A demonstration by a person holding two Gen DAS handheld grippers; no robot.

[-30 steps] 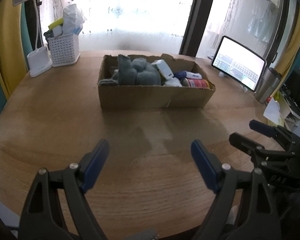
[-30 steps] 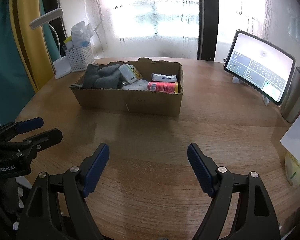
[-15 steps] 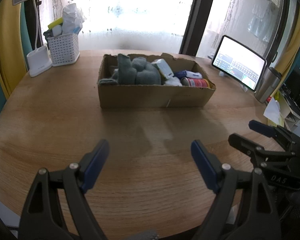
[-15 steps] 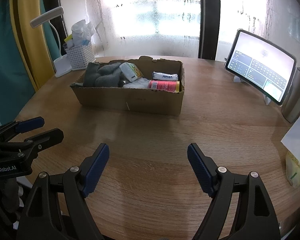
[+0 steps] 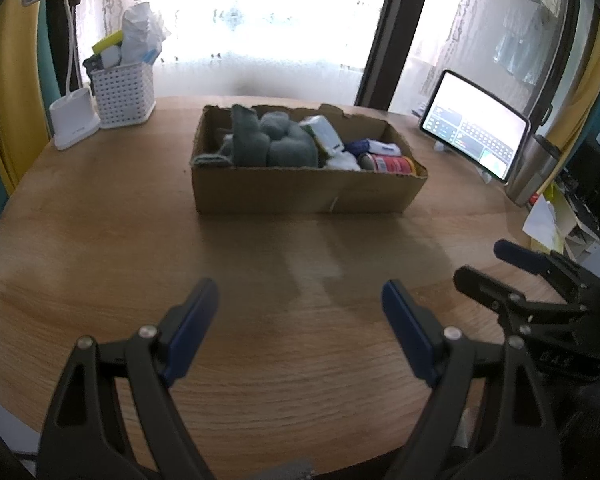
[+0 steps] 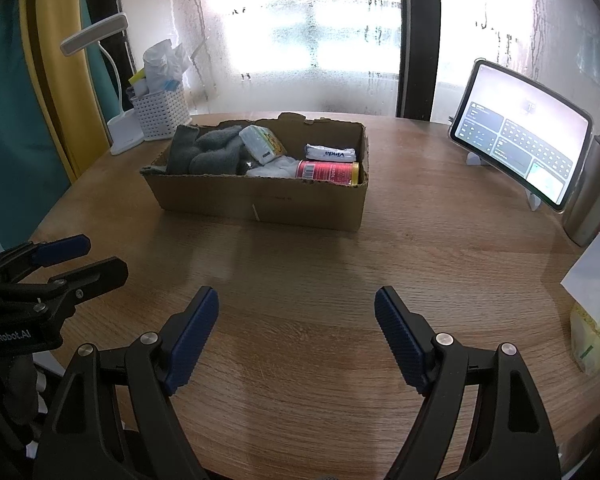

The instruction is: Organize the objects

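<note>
Sitting in front of the cardboard box (image 6: 260, 200) on the wooden table (image 6: 320, 280), the left gripper (image 5: 300, 308) and right gripper (image 6: 296, 312) both gape wide, holding nothing.

A lit tablet (image 6: 521, 155) stands propped beside a steel tumbler (image 6: 592, 204) on the table (image 6: 440, 248).

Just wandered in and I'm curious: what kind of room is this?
Probably a home desk by a window: a round wooden table holds a propped tablet, a white desk lamp and a cardboard box of household bits.
</note>
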